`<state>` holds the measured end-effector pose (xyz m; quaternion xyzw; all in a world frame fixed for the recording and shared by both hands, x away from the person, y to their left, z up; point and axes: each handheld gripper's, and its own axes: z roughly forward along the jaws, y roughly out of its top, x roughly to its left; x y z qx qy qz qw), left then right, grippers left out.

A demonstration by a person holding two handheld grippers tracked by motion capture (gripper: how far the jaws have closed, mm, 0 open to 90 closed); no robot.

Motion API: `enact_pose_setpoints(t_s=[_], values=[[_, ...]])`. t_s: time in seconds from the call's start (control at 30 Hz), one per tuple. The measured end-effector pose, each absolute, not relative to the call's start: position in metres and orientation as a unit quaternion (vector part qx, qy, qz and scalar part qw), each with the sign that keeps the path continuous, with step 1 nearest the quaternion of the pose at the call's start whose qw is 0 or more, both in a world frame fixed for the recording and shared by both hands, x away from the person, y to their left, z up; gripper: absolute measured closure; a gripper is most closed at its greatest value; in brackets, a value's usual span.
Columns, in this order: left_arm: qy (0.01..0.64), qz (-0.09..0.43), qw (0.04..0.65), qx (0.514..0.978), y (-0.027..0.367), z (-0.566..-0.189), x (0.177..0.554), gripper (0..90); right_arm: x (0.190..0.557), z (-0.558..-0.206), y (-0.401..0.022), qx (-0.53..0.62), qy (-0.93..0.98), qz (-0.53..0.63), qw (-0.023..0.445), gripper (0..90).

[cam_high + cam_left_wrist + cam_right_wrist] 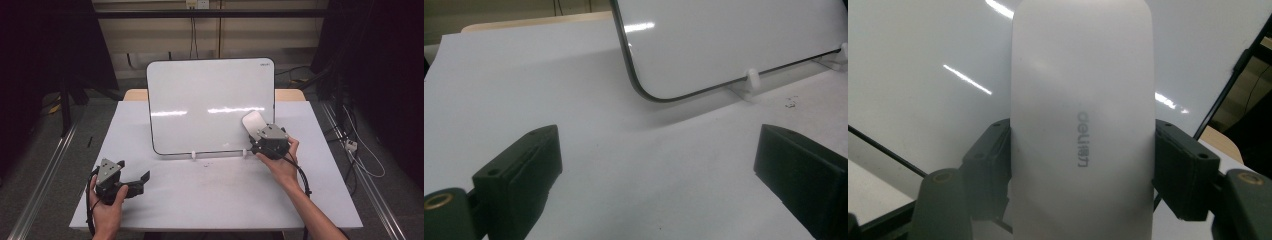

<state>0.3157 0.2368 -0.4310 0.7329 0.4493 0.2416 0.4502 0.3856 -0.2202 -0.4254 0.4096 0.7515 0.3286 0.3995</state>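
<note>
A white whiteboard point(210, 102) with a dark rim stands tilted on small white feet point(193, 155) at the table's far middle. My right gripper point(260, 134) is shut on a white oblong eraser point(253, 123) and holds it against the board's lower right part. In the right gripper view the eraser point(1083, 125) carries a grey printed logo and sits squeezed between both black pads point(1180, 170). My left gripper point(137, 182) hovers low over the table near its front left, jaws wide apart and empty. The left gripper view shows the board's lower corner point(649, 92) ahead.
The white table point(215, 190) sits over a wooden top point(135, 94). Small dark specks point(791, 102) lie on the table by the board's foot point(751, 77). Metal rails point(45, 175) run along both sides on the floor, with cables point(360, 150) at the right.
</note>
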Motion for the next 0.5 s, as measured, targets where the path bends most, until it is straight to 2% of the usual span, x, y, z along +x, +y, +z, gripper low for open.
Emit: enact_pose_setpoints(t_s=[0.23, 0.5], values=[[0.453, 0.240, 0.451, 0.731, 0.2358, -0.4318, 0.3175, 5.1, 0.3869, -0.4242, -0.2263, 0.421, 0.752, 0.343, 0.373, 27.4], [0.452, 0.239, 0.452, 0.731, 0.2357, -0.4315, 0.3169, 5.1, 0.3886, -0.4242, -0.2272, 0.438, 0.749, 0.362, 0.340, 12.2]])
